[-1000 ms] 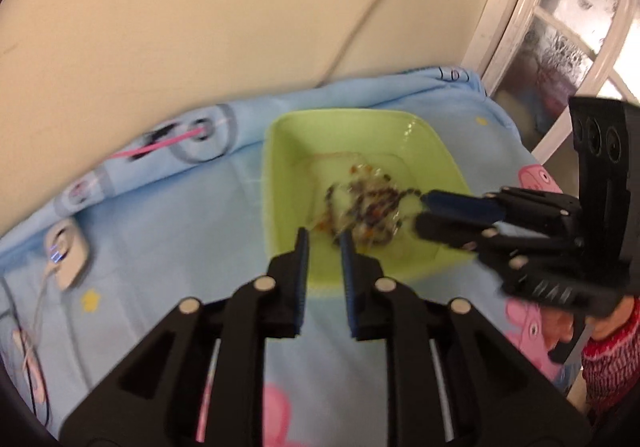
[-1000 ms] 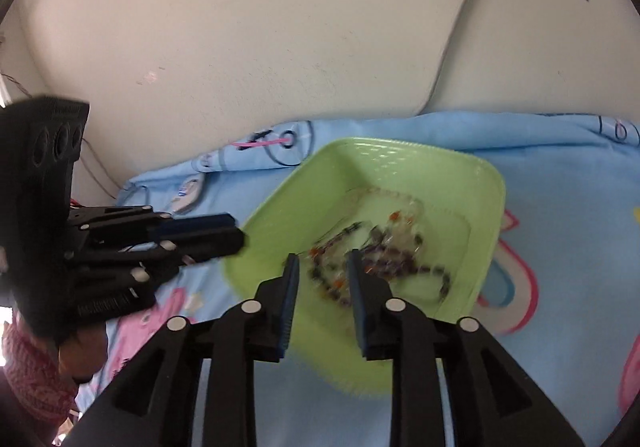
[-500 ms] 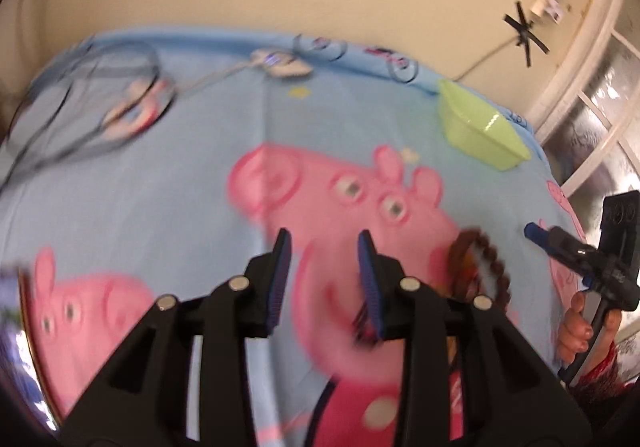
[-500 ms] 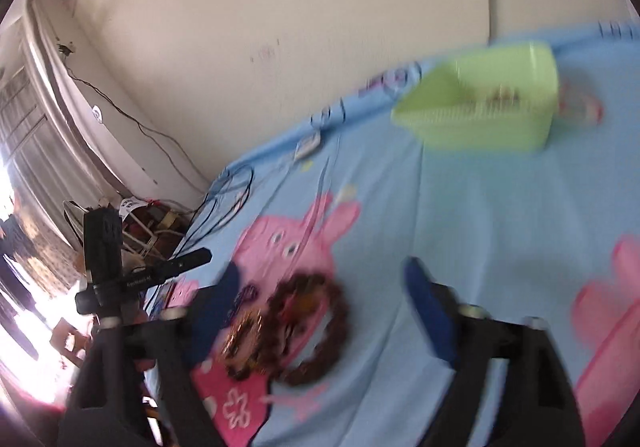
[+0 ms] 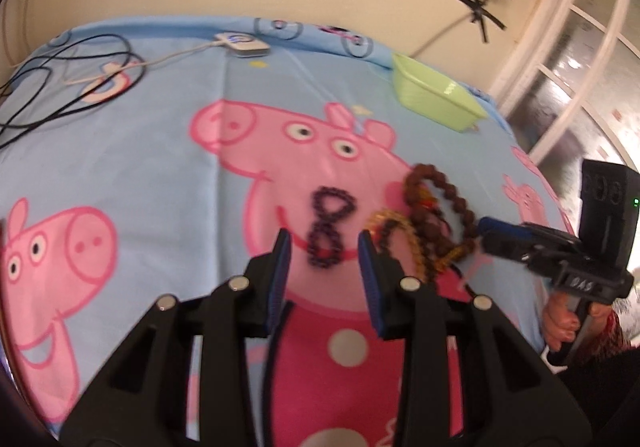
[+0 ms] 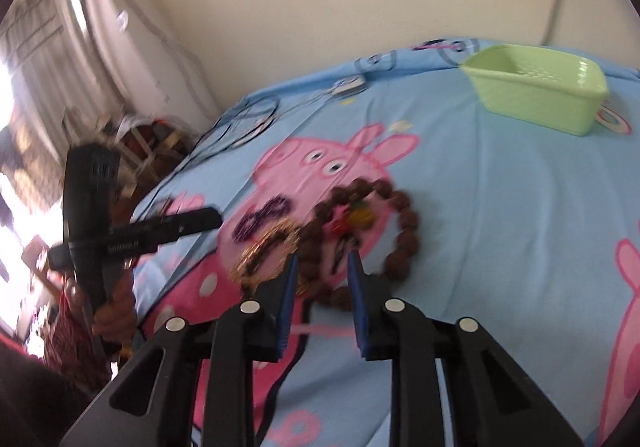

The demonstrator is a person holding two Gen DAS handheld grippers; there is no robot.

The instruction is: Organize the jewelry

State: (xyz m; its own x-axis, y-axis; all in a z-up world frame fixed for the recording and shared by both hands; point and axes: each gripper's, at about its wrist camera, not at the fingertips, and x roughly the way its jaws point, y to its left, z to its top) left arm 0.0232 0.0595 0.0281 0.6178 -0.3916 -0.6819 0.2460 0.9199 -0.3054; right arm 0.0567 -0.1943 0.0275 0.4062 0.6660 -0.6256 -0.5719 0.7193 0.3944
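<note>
hovering low over the bedsheet (image 5: 168, 135), the left gripper (image 5: 324, 247) points forward with its fingers spread apart and nothing between them; the dark purple bracelet (image 5: 330, 225), twisted like a figure eight, lies on the pink pig print just ahead of the tips; the right gripper (image 6: 320, 267) is held at the same low height, its fingers parted and empty, the tips just over the big brown bead bracelet (image 6: 400, 223); seen from the left wrist, its fingers look almost together, so the gap is narrow; beside the brown beads a gold chain (image 6: 264, 247) lies tangled, touching them; the green basket (image 5: 436, 99) stands well apart, near the far edge of the sheet by the wall; a white charger (image 5: 240, 43) and black cables (image 5: 68, 83) lie at the far left; one second ago both grippers were right over the basket with jewelry in it, now both are drawn back over the loose pieces and the basket is far away; the left fingers stand wider than before; letters on the right gripper's body are too blurred to read.
</note>
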